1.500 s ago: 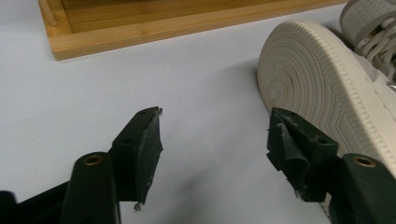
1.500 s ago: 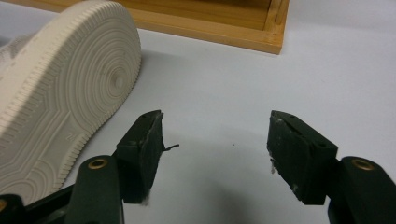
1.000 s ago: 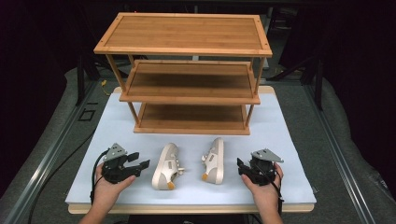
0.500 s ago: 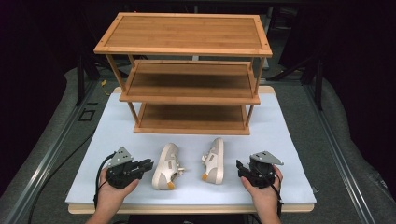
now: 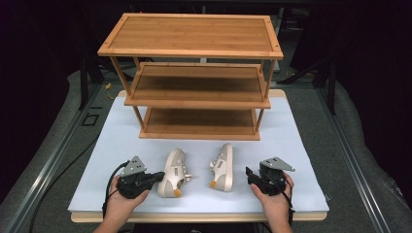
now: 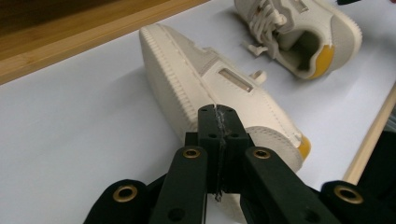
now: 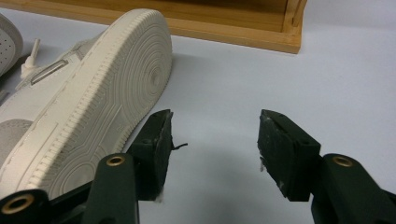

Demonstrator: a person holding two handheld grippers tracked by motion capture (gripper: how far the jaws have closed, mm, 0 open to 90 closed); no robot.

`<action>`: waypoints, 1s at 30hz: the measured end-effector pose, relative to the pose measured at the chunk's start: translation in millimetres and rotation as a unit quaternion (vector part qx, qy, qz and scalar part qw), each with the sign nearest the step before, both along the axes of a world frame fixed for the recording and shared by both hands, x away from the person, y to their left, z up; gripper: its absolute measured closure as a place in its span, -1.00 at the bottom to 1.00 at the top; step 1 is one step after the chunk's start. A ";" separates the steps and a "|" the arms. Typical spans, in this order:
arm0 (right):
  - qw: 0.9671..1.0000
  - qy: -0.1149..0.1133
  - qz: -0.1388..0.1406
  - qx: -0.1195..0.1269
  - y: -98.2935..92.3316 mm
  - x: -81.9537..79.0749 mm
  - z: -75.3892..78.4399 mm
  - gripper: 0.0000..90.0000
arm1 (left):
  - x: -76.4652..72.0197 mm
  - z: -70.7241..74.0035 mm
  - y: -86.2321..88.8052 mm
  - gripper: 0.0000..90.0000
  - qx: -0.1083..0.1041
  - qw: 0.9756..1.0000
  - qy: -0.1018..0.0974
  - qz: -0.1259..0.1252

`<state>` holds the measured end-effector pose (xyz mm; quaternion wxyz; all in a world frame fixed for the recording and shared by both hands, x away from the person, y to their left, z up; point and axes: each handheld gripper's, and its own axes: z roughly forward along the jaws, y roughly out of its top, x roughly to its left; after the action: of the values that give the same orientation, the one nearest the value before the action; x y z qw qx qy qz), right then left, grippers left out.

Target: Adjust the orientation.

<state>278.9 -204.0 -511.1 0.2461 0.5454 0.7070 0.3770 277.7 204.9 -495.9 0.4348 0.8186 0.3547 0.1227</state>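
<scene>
Two cream sneakers with orange heel tabs lie on their sides on the white board (image 5: 296, 141), soles outward. My left gripper (image 5: 160, 176) sits just left of the left sneaker (image 5: 173, 174). Its jaws have just been closing and now stand pressed together with nothing between them, tips (image 6: 218, 116) right at that sneaker's sole edge (image 6: 187, 88). The right sneaker (image 5: 222, 167) lies beside my right gripper (image 5: 248, 174), which rests on the board, open. Its empty jaws (image 7: 215, 140) stand just right of the ribbed sole (image 7: 93, 107).
A three-tier wooden shelf rack (image 5: 194, 77) stands at the back of the board; its bottom rail (image 7: 224, 28) is close behind the sneakers. The second sneaker (image 6: 299, 32) lies beyond the first. The board's front edge (image 5: 194, 213) is near the hands.
My left gripper has shifted a little right toward the left sneaker and its jaws have closed from wide open. The right gripper and both sneakers have stayed put.
</scene>
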 end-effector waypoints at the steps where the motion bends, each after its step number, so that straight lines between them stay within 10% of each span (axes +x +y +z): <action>1: 1.000 0.000 -0.001 -0.001 0.1 0.2 -0.3 -0.01 | 0.6 -0.3 1.0 0.99 -0.001 1.000 0.000 0.001; 30: 1.000 -0.001 0.013 -0.005 5.6 0.9 -1.8 0.16 | 13.9 -22.9 32.1 0.99 0.033 0.996 0.039 0.069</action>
<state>279.8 -198.4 -512.9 0.2446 0.5344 0.7156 0.3775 291.5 237.0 -518.9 0.3837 0.8105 0.4224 0.1320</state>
